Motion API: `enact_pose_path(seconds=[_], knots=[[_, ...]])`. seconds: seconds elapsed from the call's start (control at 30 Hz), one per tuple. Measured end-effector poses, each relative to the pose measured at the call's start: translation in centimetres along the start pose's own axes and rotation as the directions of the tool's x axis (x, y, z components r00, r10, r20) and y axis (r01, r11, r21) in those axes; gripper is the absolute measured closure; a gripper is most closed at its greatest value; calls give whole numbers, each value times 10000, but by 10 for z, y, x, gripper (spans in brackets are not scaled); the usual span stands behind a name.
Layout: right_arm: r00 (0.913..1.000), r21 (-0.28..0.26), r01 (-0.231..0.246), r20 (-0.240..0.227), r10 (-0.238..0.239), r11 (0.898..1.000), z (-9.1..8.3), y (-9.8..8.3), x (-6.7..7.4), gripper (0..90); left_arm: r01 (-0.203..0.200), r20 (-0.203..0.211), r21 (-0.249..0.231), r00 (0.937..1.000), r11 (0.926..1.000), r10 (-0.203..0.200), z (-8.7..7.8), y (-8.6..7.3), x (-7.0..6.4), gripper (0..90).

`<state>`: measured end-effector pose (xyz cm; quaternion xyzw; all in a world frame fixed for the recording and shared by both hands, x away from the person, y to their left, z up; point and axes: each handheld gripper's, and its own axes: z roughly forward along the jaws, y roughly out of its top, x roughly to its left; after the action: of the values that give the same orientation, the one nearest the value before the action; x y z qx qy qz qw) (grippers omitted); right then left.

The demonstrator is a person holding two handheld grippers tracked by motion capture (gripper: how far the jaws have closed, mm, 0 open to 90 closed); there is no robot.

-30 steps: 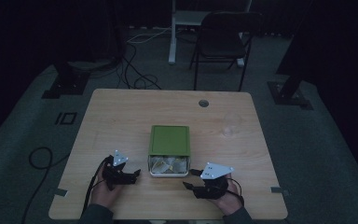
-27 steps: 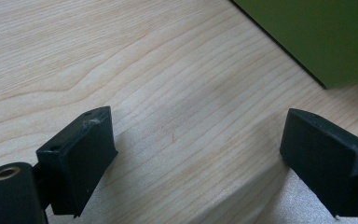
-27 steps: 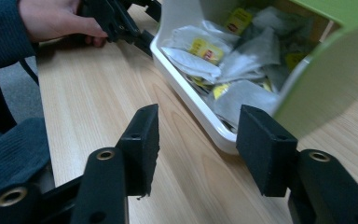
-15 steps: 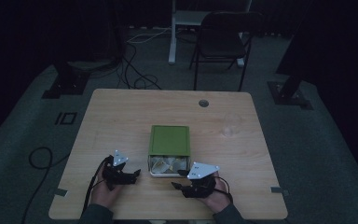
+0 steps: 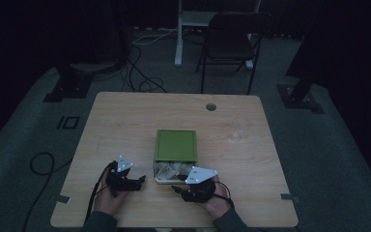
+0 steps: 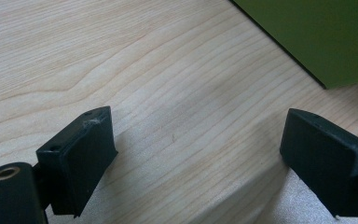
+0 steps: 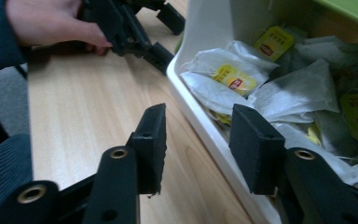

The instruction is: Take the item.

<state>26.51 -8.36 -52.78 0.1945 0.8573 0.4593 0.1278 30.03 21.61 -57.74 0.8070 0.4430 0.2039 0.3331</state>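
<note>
Tea-bag box [image 7: 200, 112] rim between the half-parted, just-narrowing, unclamped jaws of the right gripper [image 7: 198, 140]; left gripper [image 6: 196, 149] agape, empty.

Both grippers: black bodies, blocky black jaw pads, brass-ringed screw holes. Left gripper [image 5: 136, 181] and right gripper [image 5: 178, 190] each carry a grey three-cornered plate, black cable trailing. Sleeves dark, ribbed.

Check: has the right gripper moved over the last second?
Yes. In the high view the right gripper has shifted left along the table's near edge, toward the open end of the box. Its jaws have been closing, with the box's white rim between them, not clamped.
</note>
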Motion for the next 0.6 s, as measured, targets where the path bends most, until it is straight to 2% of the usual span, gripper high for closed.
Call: enact_pose_path(seconds=[0.07, 0.17, 0.6], knots=[[9999, 59, 20, 142, -21, 10000, 4, 1, 0, 612, -5, 1, 0, 10000, 10000, 5, 0, 0, 0, 109], [10000, 157, -41, 69, 40, 9999, 8, 1, 0, 630, -3, 2, -1, 10000, 10000, 3, 0, 0, 0, 109], [10000, 348, 6, 24, -7, 9994, 17, 3, -3, 674, -2, 1, -4, 10000, 10000, 2, 0, 0, 0, 109]])
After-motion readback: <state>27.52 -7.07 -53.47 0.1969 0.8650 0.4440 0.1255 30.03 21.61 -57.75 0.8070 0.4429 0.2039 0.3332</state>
